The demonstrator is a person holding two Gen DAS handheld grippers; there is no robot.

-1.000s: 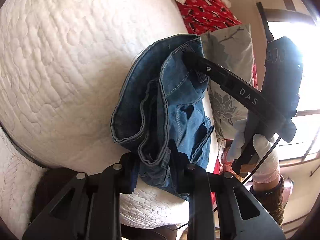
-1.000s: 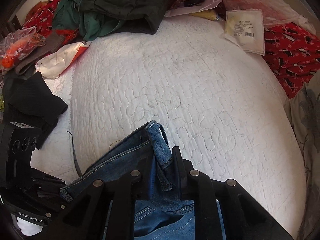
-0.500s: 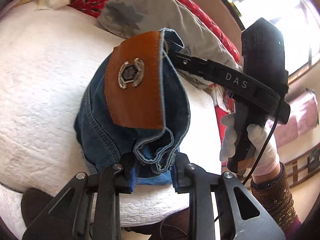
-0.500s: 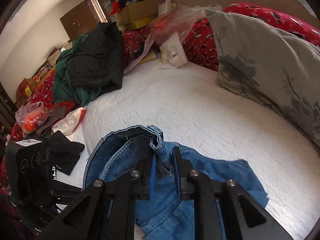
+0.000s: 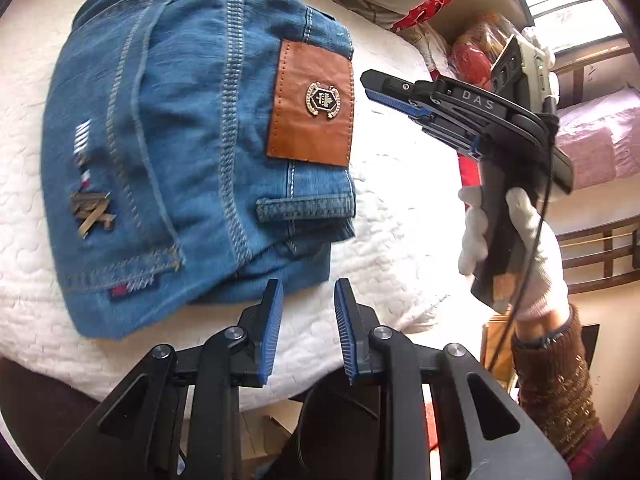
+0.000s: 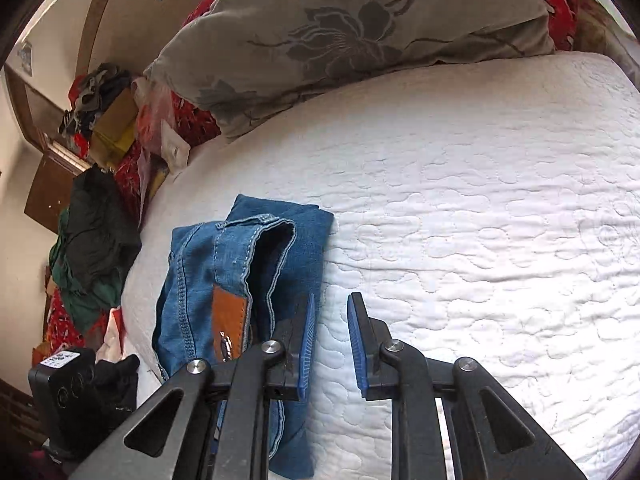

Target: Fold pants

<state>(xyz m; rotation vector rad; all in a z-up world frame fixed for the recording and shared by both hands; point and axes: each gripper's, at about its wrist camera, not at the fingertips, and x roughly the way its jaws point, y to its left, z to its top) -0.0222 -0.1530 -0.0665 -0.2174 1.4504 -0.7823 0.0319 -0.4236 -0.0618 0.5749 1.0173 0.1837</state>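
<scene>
Both claws have let go of the folded jeans (image 5: 192, 136), now lying on the white quilted bed (image 6: 480, 220). The left claw (image 5: 308, 320) is spread; the right claw (image 6: 330, 340) is opening, empty. A floral pillow (image 6: 360, 28) lies behind.

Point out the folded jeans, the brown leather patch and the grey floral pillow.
folded jeans (image 5: 180, 128), left wrist view, back panel.
brown leather patch (image 5: 312, 104), left wrist view, centre.
grey floral pillow (image 6: 344, 28), right wrist view, flower print.

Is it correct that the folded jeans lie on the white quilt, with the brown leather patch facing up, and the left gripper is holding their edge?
Not quite. In the left wrist view, the left gripper holds nothing. The folded jeans do lie on the white quilt, brown leather patch up.
</scene>
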